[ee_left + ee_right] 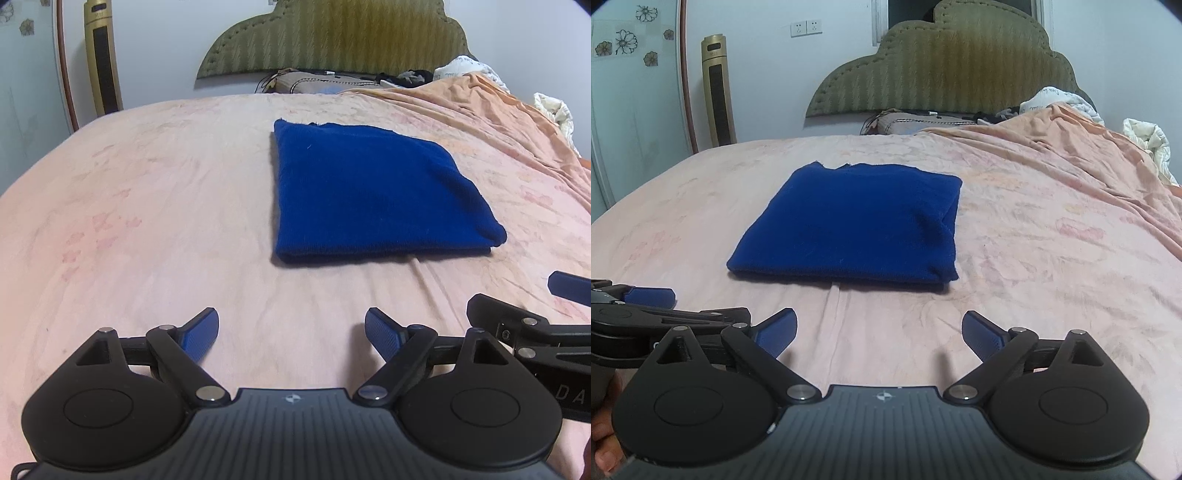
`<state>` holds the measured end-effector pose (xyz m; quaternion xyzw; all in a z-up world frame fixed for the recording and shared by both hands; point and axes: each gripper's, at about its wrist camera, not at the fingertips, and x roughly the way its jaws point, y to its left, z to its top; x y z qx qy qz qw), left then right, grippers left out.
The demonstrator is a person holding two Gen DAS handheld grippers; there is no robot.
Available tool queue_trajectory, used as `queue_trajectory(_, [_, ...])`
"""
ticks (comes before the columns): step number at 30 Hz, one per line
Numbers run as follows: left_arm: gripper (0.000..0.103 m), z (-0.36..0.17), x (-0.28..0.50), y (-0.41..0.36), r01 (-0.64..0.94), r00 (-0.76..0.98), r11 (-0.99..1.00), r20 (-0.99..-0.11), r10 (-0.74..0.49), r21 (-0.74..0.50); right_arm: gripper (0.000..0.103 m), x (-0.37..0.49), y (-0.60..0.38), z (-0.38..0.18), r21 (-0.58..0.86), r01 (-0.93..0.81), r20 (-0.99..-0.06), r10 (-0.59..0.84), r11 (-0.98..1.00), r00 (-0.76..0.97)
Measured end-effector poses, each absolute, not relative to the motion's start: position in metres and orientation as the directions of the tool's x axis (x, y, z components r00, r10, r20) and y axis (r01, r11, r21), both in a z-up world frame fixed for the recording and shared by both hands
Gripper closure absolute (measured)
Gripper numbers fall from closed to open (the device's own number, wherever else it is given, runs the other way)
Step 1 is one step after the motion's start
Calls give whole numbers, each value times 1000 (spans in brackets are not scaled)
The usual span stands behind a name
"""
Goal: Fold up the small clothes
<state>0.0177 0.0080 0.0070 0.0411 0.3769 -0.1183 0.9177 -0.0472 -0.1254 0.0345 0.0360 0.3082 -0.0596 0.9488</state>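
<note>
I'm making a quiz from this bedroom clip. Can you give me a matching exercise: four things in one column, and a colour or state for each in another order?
Things:
1. cloth
2. sheet
3. headboard
4. right gripper

Colour or state:
A. olive green
B. open, holding nothing
C. blue, folded flat
D. pink, wrinkled

Pairs: 1-C, 2-D, 3-A, 4-B
</note>
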Motion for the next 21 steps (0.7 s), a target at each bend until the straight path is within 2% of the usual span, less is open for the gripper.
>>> queue_trajectory(21, [16, 9, 17, 19, 204, 710, 979, -688, -149, -2, 5, -51, -127, 30, 19, 143, -600, -103, 990, 793])
